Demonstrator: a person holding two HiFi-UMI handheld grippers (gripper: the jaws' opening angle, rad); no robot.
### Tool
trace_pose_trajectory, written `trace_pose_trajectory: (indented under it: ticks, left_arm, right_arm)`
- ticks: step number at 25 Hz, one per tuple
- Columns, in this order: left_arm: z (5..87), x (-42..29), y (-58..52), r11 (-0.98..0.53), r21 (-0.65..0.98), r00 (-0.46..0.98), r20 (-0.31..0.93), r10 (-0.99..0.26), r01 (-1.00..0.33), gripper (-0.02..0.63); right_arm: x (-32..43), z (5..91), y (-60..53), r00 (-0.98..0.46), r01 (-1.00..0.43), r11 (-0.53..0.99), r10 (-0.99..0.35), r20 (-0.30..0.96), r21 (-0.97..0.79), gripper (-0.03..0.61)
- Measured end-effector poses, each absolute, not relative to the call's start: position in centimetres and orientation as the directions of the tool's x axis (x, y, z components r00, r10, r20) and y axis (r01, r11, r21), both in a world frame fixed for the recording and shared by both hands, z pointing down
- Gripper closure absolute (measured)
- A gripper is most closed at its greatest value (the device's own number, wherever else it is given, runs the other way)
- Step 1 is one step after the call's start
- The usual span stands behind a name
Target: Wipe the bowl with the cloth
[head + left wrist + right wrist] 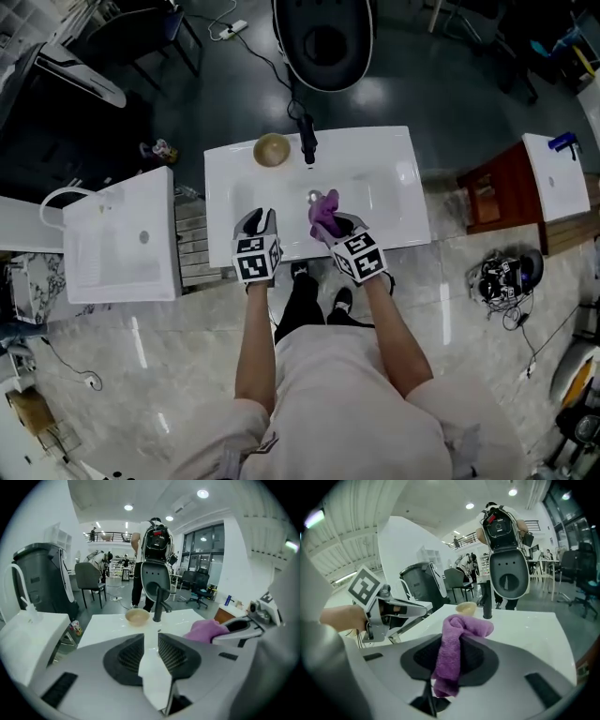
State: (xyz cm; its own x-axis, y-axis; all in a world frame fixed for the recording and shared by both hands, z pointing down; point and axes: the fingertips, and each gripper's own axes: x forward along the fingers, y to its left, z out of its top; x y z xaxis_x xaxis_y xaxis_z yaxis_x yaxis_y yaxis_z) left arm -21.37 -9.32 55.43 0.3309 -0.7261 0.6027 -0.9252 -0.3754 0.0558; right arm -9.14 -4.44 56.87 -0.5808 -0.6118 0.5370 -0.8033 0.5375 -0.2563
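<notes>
A white washbasin top (394, 159) carried the task's things. The tan bowl (272, 149) stood upright at its back edge, left of centre, just beside the black faucet (307, 142) and on the faucet's left. Nothing touched the bowl, and both grippers were well apart from it, at the front edge.

The right gripper (339, 223) was over the sunken basin near the front edge, about at the middle, close to the drain (314, 196). In the right gripper view its jaws (450, 656) were clamped on the purple cloth (452, 653). One bunched end of the cloth stood up past the jaw tips and the other end hung down toward the gripper's body. Whether the cloth touched the basin could not be told. Beyond it in that view were the bowl (466, 607) and the faucet (487, 599).

The left gripper (255, 220) was at the front edge, left of centre, beside the right one. In the left gripper view its jaws (151, 641) stood wide apart with only the white top showing between them, so it held nothing. The bowl (138, 617) lay straight ahead of it by the faucet (158, 604), with the cloth (206, 631) off to its right.

A second white washbasin (122, 234) stood apart, off the left edge.
</notes>
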Motion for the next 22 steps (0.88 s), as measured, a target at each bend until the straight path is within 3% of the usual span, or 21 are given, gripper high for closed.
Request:
trace_pose_trajectory:
  ticks: [5, 10, 22]
  left_arm:
    - [54.4, -19.5, -5.7, -0.376, 0.038, 0.336, 0.536, -0.774, -0.926, 0.526]
    - [53.0, -19.3, -2.8, -0.36, 0.021, 0.326, 0.477, -0.816, -0.933, 0.603]
    - [52.9, -17.0, 1.0, -0.431, -0.022, 0.371, 0.473, -0.799, -0.902, 0.607]
  right_arm:
    - [-7.8, 56.8, -3.3, -0.566, -0.818, 0.517, -0.647, 0.511, -0.251, 0.489]
    - [-7.4, 56.7, -1.6, -0.56, -0.821, 0.527, -0.665, 0.493, -0.222, 0.489]
    - [-7.0, 56.3, 0.7, -0.578, -0.809, 0.546, -0.675, 0.459, -0.216, 0.492]
